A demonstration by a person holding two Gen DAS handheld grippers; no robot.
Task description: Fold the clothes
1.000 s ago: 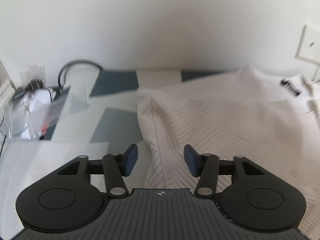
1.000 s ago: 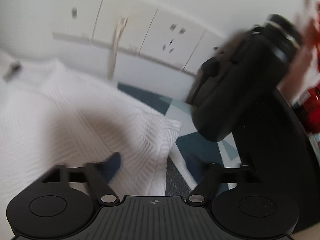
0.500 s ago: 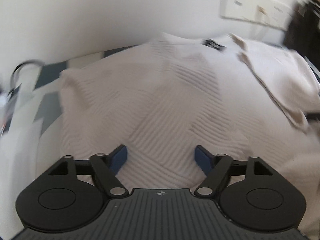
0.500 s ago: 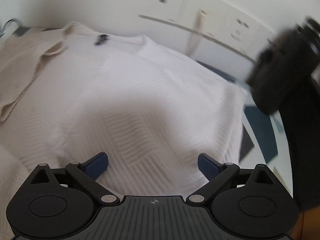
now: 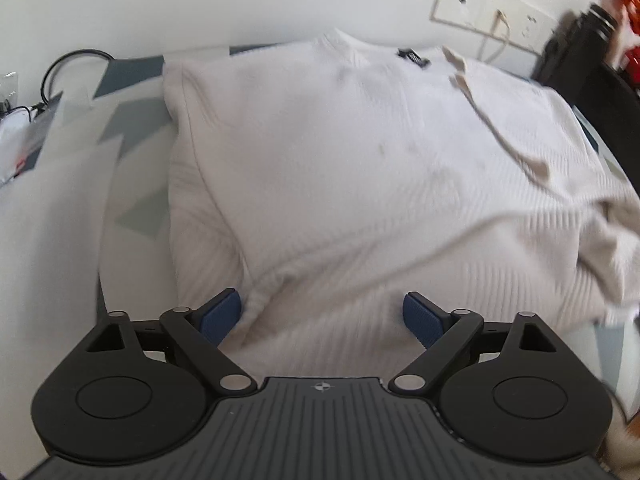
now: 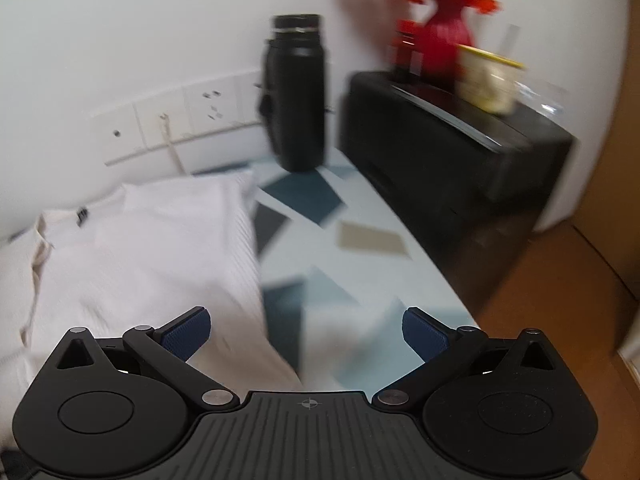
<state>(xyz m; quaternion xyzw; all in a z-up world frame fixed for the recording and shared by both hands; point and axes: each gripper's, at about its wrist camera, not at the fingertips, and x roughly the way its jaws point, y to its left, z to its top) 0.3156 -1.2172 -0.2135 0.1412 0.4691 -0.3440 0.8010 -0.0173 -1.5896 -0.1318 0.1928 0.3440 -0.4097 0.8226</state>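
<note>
A white ribbed sweater [image 5: 360, 168] lies spread on the patterned table, collar and black label toward the wall, with a sleeve folded across its right half. My left gripper [image 5: 322, 318] hovers over the sweater's near hem, jaws opening wide, nothing pressed between the blue pads. In the right wrist view the sweater [image 6: 140, 272] fills the left side. My right gripper [image 6: 306, 334] hangs above the sweater's right edge and the bare tabletop, jaws opening wide, nothing held.
A black bottle [image 6: 296, 96] stands by the wall sockets [image 6: 180, 120]. A black box [image 6: 452, 140] carries a red vase [image 6: 440, 44] and a yellow-rimmed cup [image 6: 488, 80]. Cables and a plastic bag [image 5: 24, 120] lie at the left. The table's patterned cloth [image 6: 340, 248] ends at right, above brown floor.
Both grippers opened wider. The left one swung from the sweater's left edge over its body and pulled back to the near hem. The right one swept across the sweater, then turned toward the bottle and box.
</note>
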